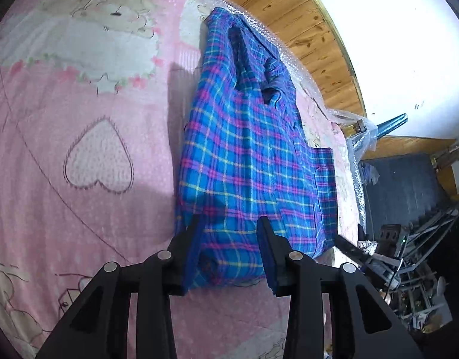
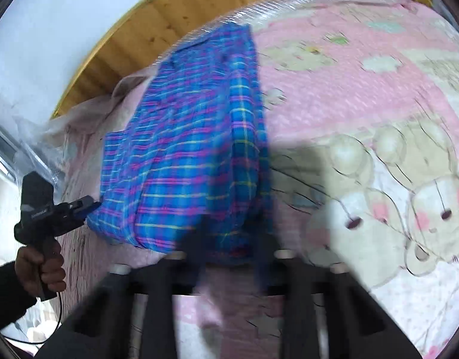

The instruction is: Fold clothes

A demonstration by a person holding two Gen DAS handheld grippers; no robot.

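Observation:
A blue plaid shirt [image 1: 247, 155] lies on the pink bedspread [image 1: 80, 119], folded into a long strip along the bed's far edge. My left gripper [image 1: 229, 227] is open, its fingers astride the shirt's near hem. The right wrist view is blurred. It shows the shirt [image 2: 184, 155] with my right gripper [image 2: 229, 239] open over the hem's right part. In that view the left gripper [image 2: 89, 206], held by a hand [image 2: 39, 266], has its tip at the hem's left corner. A black tip at the hem's right corner in the left wrist view looks like the right gripper [image 1: 347, 245].
Crinkled clear plastic [image 1: 289, 56] runs along the bed's far edge beside wooden boards [image 1: 289, 15] and a white wall [image 1: 394, 45]. Past the bed's end are a dark mat [image 1: 403, 185] and piled clutter [image 1: 415, 263]. The cartoon-print bedspread [image 2: 364, 95] stretches wide beside the shirt.

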